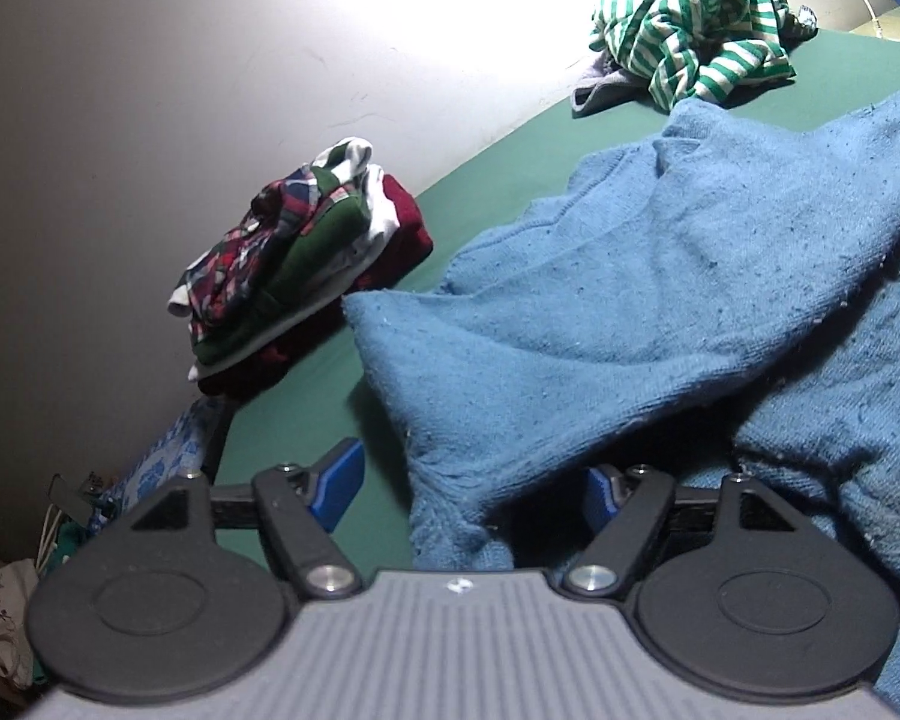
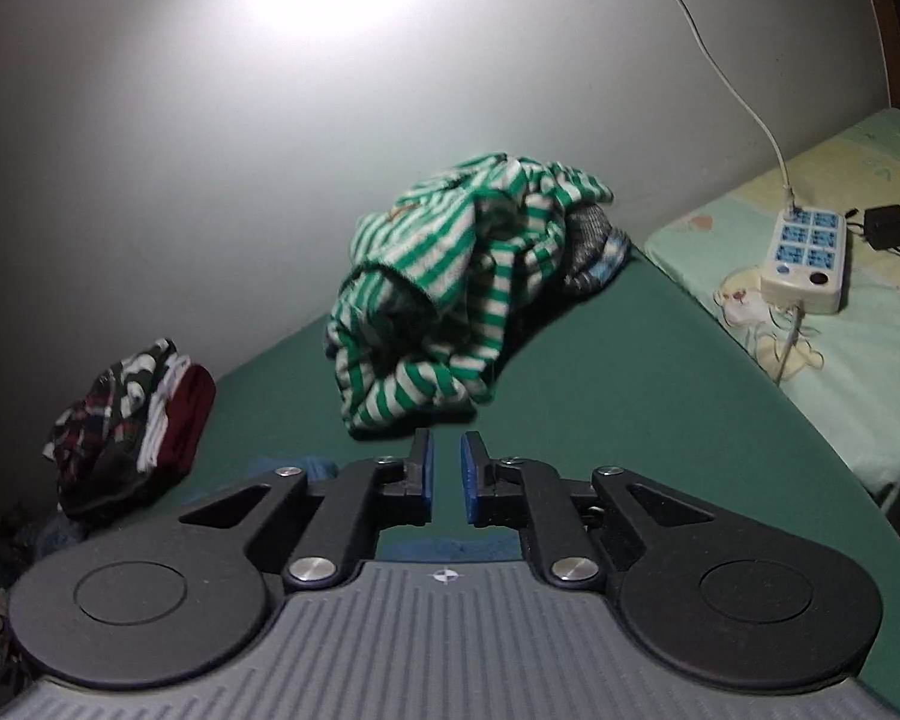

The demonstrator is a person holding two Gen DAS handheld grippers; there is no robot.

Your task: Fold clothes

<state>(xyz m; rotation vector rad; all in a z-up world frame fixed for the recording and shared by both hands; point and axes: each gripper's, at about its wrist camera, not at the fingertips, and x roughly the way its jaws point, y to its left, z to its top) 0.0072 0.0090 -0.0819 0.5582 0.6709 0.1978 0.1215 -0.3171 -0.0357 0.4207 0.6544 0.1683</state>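
blue sweater spread out, left tool wide, right tool nearly closed on nothing

left wrist view: the left tool has its blue pads spread wide apart, and a fold of the blue sweater hangs down in the gap between them. can't tell if the cloth actually touches either pad, but nothing is pinched. the sweater is rumpled and covers most of the near right part of the green bench. a folded stack of clothes (plaid on top, then dark green, white and maroon) sits at the bench's left edge, hard by the wall and just beside the sweater's hem without touching it. a crumpled green-and-white striped shirt lies at the far edge of the bench, just past the sweater's far end, with something greyish poking out under it.

right wrist view: the right tool has its pads close together with only a narrow slit left, and there's nothing between them. it hovers over the bench, pointing at the striped shirt, which sits bunched up near the far edge against the wall. the folded stack is over at the left edge. beyond the bench's right edge there's a bed with a pale patterned sheet, and a white power strip with its cord lies on it next to a black charger.
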